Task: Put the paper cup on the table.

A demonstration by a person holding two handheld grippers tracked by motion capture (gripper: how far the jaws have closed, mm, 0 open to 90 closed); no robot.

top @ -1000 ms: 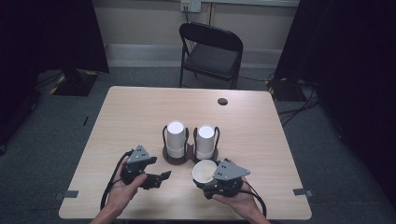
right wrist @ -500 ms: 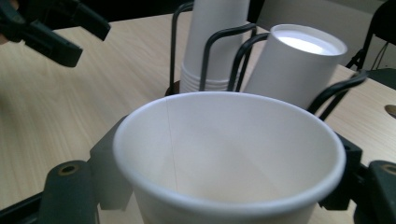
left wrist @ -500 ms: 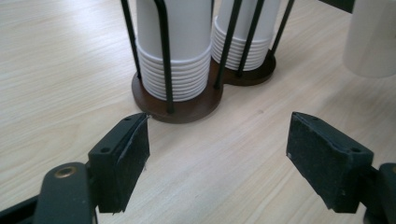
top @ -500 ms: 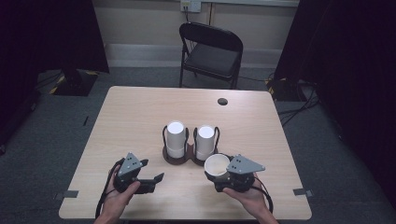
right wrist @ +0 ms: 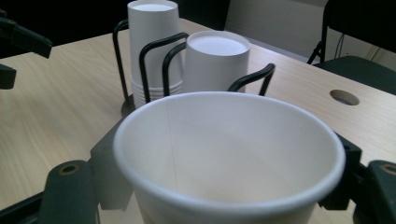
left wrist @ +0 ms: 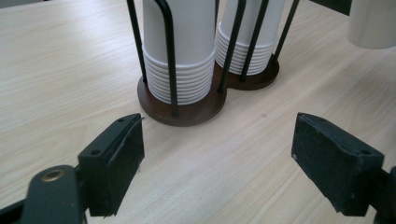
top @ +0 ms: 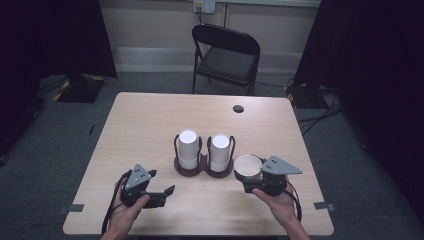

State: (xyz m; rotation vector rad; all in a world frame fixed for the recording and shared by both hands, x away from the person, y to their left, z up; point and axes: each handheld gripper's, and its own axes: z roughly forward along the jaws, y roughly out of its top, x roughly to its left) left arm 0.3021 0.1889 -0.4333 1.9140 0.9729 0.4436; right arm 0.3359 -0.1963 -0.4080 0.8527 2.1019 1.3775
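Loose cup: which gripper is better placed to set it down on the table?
Right. The right gripper already holds the cup upright, beside the holder. The left gripper is open and empty.

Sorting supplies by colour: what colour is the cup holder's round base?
Dark brown, under black wire loops; the holder base shows best in the left gripper view.

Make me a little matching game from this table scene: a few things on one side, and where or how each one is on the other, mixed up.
Things:
1. loose paper cup
2. left gripper
3. folding chair
4. cup stacks

States:
A. upside down in a black wire holder
B. on the floor beyond the table's far edge
C. clamped mouth-up between two black jaws
D. jaws apart, nothing between them

Pairs: 1-C, 2-D, 3-B, 4-A
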